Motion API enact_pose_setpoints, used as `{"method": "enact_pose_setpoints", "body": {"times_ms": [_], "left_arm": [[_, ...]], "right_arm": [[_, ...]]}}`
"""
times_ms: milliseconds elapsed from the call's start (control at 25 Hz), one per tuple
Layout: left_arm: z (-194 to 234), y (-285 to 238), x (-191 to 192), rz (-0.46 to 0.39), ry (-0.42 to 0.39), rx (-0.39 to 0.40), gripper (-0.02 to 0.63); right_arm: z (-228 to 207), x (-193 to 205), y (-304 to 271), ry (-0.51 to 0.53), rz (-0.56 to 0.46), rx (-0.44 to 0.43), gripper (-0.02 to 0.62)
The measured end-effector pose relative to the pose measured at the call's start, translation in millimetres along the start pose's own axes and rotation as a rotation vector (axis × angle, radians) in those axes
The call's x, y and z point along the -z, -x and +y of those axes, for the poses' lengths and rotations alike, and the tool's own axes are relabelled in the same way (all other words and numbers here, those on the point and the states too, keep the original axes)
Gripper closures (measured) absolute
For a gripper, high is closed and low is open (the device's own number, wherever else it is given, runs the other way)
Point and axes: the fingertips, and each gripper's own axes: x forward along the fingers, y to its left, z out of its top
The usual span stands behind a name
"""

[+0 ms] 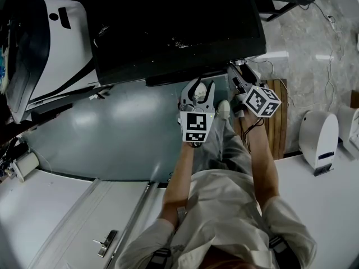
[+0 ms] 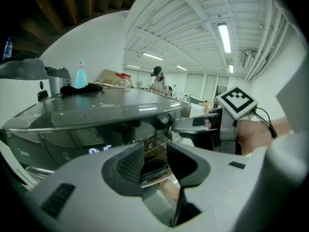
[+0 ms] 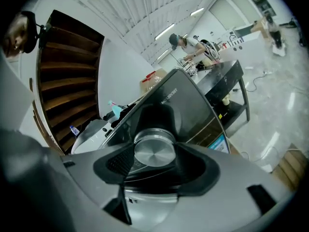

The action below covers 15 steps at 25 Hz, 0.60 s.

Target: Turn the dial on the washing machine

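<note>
The washing machine (image 1: 174,27) has a dark glossy top and fills the upper part of the head view. Its round silver dial (image 3: 154,151) sits on the black control panel (image 3: 188,105). My right gripper (image 3: 155,154) is shut on the dial, one pad against each side. In the head view the right gripper (image 1: 234,74) reaches the machine's front edge, and the dial is hidden there. My left gripper (image 1: 197,86) hovers just left of it, open and holding nothing. In the left gripper view the left gripper (image 2: 154,161) faces the lit display (image 2: 99,150), with the right gripper (image 2: 195,124) beside it.
A white appliance (image 1: 56,43) stands to the left of the machine. White units (image 1: 320,136) and a wooden slatted board (image 1: 277,116) lie to the right. A blue bottle (image 2: 80,75) and dark items rest on the machine's top. A person (image 2: 157,81) stands far behind.
</note>
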Motion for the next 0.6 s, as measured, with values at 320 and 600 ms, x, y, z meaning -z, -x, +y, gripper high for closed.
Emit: {"method": "enact_pose_setpoints", "body": {"times_ms": [320, 600], "left_arm": [[-1.9, -0.1, -0.3, 0.001, 0.002, 0.001, 0.456], [-3.3, -1.5, -1.9, 0.000, 0.002, 0.001, 0.457]], "right_arm": [[-0.8, -0.7, 0.7, -0.103, -0.011, -0.043, 0.326], [-2.9, -0.1, 0.5, -0.190, -0.020, -0.076, 0.325]]}}
